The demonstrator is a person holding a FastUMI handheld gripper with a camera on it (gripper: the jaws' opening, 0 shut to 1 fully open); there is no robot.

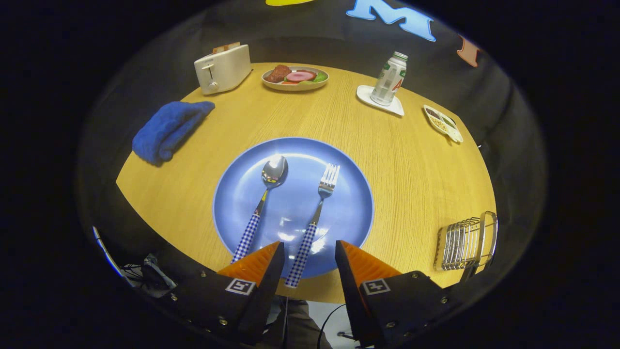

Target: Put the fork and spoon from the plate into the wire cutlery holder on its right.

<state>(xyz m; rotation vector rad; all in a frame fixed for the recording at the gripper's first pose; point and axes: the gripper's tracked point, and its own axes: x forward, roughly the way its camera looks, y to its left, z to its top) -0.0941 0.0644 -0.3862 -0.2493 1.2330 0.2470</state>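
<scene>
Gripper view: round wood-grain tabletop [387, 160], light oak tone, dark cloth booth wall behind it. Floor and some cables visible below the near edge.

On the tabletop: blue plate [348, 213] near the front edge, centred ahead of the gripper [308, 252]. Spoon [264, 198] lies on the plate's left half, bowl pointing away, shiny metal with a blue-and-white checked handle. Fork [317, 213] lies to its right, tines away, same checked handle; handle end runs past the plate's near rim and sits between the fingers. Spoon and fork are apart, roughly parallel, converging slightly.

Wire cutlery holder [465, 240] sits right of the plate near the tabletop's edge, metal wire, well apart from the plate. Can't tell whether it stands upright or lies on its side.

Fingers are spread wide, gripping nothing; fork handle is in the gap, no contact that I can see.

Further back: blue cloth [169, 128] bunched at left, white toaster [224, 68] with toast in it, plate of food [295, 77], white bottle [389, 80] on a white coaster [380, 102], small divided dish [443, 123] at right.
</scene>
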